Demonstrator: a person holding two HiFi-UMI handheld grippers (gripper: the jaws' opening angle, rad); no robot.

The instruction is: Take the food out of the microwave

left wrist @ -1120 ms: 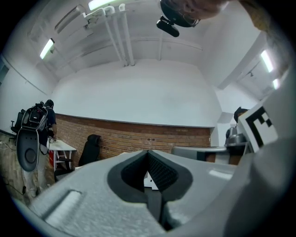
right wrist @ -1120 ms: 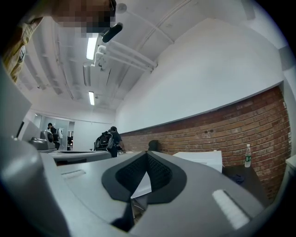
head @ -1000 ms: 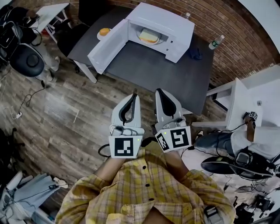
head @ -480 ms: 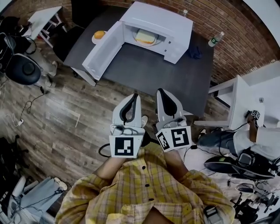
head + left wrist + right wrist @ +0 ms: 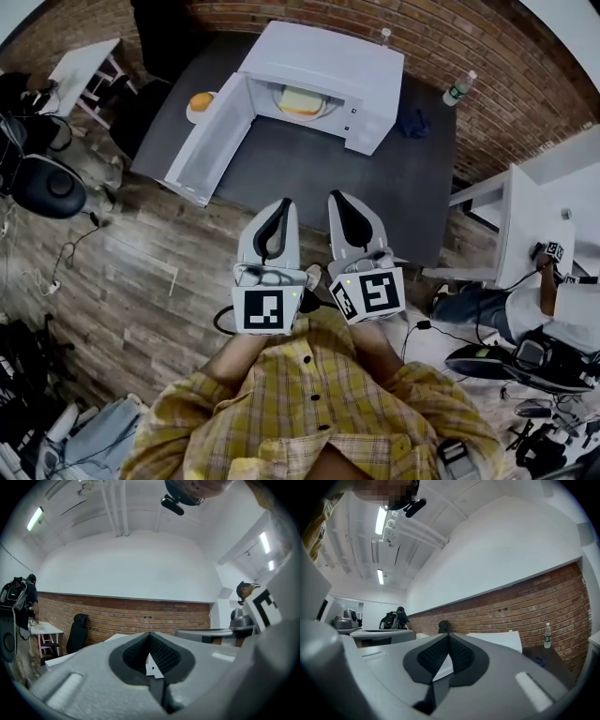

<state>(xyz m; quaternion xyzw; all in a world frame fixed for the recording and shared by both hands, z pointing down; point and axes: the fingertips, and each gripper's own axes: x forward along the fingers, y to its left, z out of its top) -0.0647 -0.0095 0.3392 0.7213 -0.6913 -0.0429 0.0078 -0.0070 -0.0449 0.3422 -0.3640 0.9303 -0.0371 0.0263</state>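
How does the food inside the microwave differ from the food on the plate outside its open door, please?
Colour: the inside food is pale yellow; the outside food is orange. Shape: the inside food looks flat and squarish; the outside food is small and round. Place: the inside food lies in the open microwave; the outside food sits on the table beyond the door. Both rest on light plates.
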